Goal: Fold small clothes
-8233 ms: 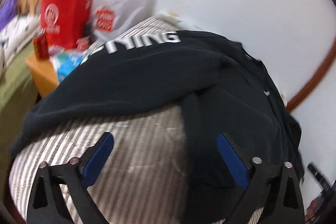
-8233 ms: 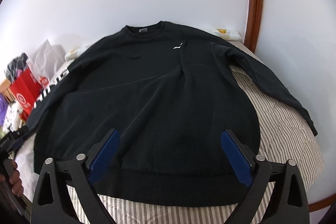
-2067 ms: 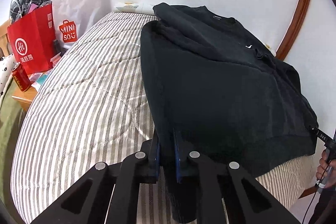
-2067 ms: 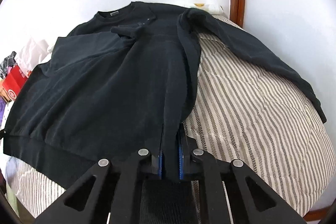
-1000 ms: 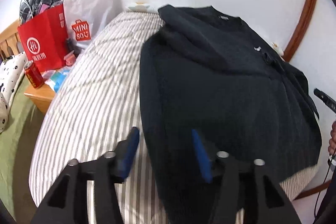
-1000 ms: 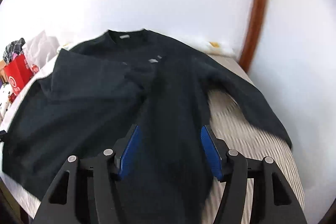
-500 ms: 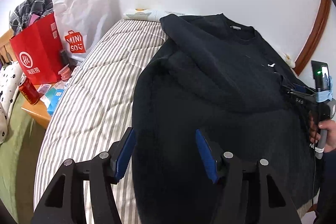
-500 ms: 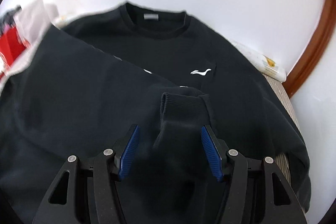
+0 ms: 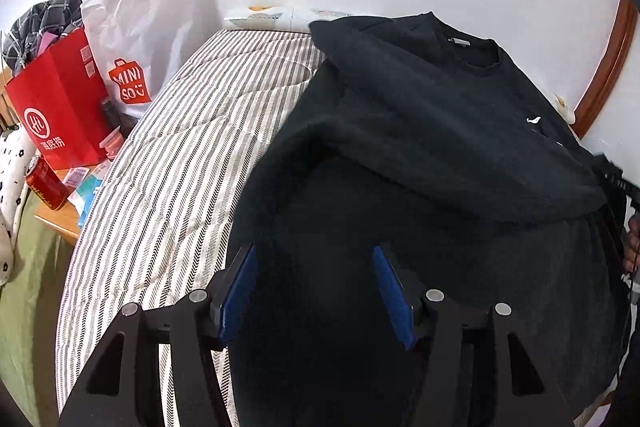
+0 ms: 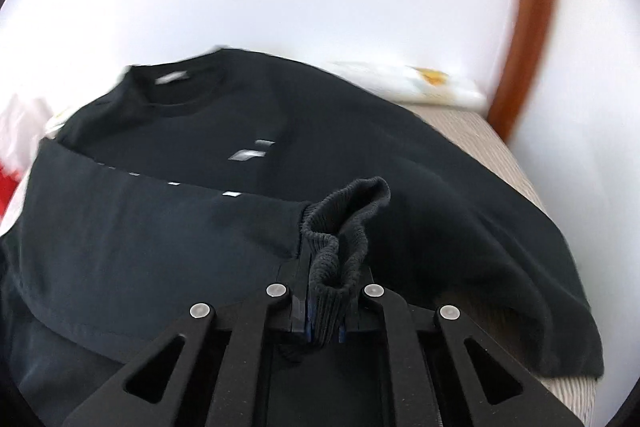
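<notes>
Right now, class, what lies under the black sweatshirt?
The black sweatshirt lies on a grey-and-white striped quilted bedcover, visible beside it. Whatever is directly beneath the sweatshirt is covered and cannot be seen.

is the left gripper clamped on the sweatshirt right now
No, the left gripper stands open above the black sweatshirt, its blue pads apart and not pressing the cloth.

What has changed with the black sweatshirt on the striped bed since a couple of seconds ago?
Both grippers let go of the black sweatshirt's hem. The right gripper then moved up the shirt; its jaws have just closed on the ribbed cuff of the folded-over sleeve. The left gripper now hovers open over the shirt's lower edge. The red paper bag and the white shopping bag beside the striped bed stayed put.
</notes>
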### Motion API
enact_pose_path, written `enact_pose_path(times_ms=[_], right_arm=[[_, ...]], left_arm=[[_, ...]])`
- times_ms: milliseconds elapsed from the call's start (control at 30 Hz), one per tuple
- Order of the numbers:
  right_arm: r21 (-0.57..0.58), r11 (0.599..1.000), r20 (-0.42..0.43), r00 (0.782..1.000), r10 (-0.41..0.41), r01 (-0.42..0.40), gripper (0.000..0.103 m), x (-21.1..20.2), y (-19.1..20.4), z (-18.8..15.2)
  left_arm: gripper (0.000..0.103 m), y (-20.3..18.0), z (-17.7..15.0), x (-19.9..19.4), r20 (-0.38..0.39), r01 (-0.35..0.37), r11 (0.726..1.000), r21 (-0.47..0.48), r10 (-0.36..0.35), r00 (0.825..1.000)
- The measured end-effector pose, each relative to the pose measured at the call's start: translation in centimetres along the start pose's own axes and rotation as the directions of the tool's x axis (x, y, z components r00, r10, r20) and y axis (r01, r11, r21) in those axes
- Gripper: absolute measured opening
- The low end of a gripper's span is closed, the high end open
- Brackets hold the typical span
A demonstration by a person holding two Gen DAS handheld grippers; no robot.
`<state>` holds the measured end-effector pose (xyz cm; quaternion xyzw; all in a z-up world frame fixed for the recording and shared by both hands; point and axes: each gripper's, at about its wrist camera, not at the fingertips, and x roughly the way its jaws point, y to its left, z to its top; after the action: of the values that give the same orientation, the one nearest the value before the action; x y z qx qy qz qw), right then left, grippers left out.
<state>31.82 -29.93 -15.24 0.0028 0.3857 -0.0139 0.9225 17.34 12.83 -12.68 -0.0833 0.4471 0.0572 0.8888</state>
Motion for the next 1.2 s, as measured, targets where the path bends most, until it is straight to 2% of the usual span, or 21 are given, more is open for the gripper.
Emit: enact_pose_path(times_ms=[67, 200, 333, 400, 433, 467, 500, 600, 700, 833, 867, 933, 1067, 1200], right_arm=[[0.021, 1.000, -0.024, 1.000, -0.008, 0.008, 0.008, 0.3, -1.1, -0.9], [0.077, 0.997, -0.055, 0.998, 0.034, -0.030, 0.009, 0.5, -2.6, -2.1], [0.041, 0.998, -0.062, 0.997, -0.037, 0.039, 0.023, -1.0, -1.9, -1.7], [0.015, 0.997, -0.022, 0.997, -0.074, 0.075, 0.032, -2.8, -0.9, -0.8], [-0.007, 0.997, 0.000, 0.997, -0.078, 0.078, 0.041, -3.6, -0.1, -0.1], [-0.034, 0.998, 0.029, 0.998, -0.061, 0.062, 0.048, -4.2, 1.4, 1.0], [-0.051, 0.998, 0.047, 0.998, -0.040, 0.043, 0.050, -4.8, 2.4, 1.6], [-0.110, 0.992, 0.048, 0.997, 0.065, -0.060, 0.051, -4.5, 7.4, 3.8], [-0.175, 0.963, 0.020, 0.977, 0.213, -0.206, 0.051, -3.0, 13.4, 5.3], [-0.248, 0.900, -0.055, 0.932, 0.357, -0.359, 0.051, 0.1, 21.7, 6.8], [-0.262, 0.884, -0.071, 0.921, 0.382, -0.387, 0.051, 0.7, 23.2, 7.0], [-0.296, 0.852, -0.103, 0.902, 0.420, -0.431, 0.051, 2.1, 27.0, 7.6], [-0.314, 0.807, -0.143, 0.865, 0.480, -0.500, 0.051, 4.8, 31.9, 8.8], [-0.311, 0.783, -0.172, 0.842, 0.511, -0.538, 0.051, 7.7, 35.1, 10.2]], left_arm=[[0.057, 0.1, 0.0, -0.1, 0.002, 0.006, 1.000, -0.004, -0.006, 1.000], [0.057, 0.2, -0.2, -0.5, 0.003, 0.000, 1.000, -0.003, 0.000, 1.000], [0.057, 0.6, -0.3, -0.8, 0.005, -0.012, 1.000, 0.004, 0.012, 1.000], [0.057, 0.9, -0.1, -0.8, 0.004, -0.030, 1.000, 0.006, 0.030, 1.000], [0.057, 1.0, 0.1, -0.8, 0.004, -0.034, 0.999, 0.006, 0.034, 0.999], [0.057, 1.2, 0.2, -0.8, 0.008, -0.032, 0.999, 0.005, 0.032, 0.999], [0.057, 1.3, 0.4, -0.7, 0.011, -0.034, 0.999, 0.005, 0.034, 0.999], [0.057, 1.5, 1.0, -0.5, 0.022, -0.042, 0.999, 0.015, 0.042, 0.999], [0.057, 1.7, 1.5, 0.0, 0.028, -0.051, 0.998, 0.032, 0.050, 0.998], [0.044, 2.0, 2.1, 1.2, 0.025, -0.047, 0.997, 0.053, 0.045, 0.999], [0.044, 2.1, 2.3, 1.6, 0.022, -0.039, 0.998, 0.054, 0.038, 0.999], [0.043, 2.4, 2.7, 2.2, 0.024, -0.018, 0.998, 0.059, 0.017, 1.000], [0.042, 1.9, 3.2, 3.6, 0.017, 0.023, 0.995, 0.097, -0.024, 1.000], [0.042, 0.5, 4.2, 4.7, 0.036, 0.015, 0.987, 0.159, -0.021, 0.999]])
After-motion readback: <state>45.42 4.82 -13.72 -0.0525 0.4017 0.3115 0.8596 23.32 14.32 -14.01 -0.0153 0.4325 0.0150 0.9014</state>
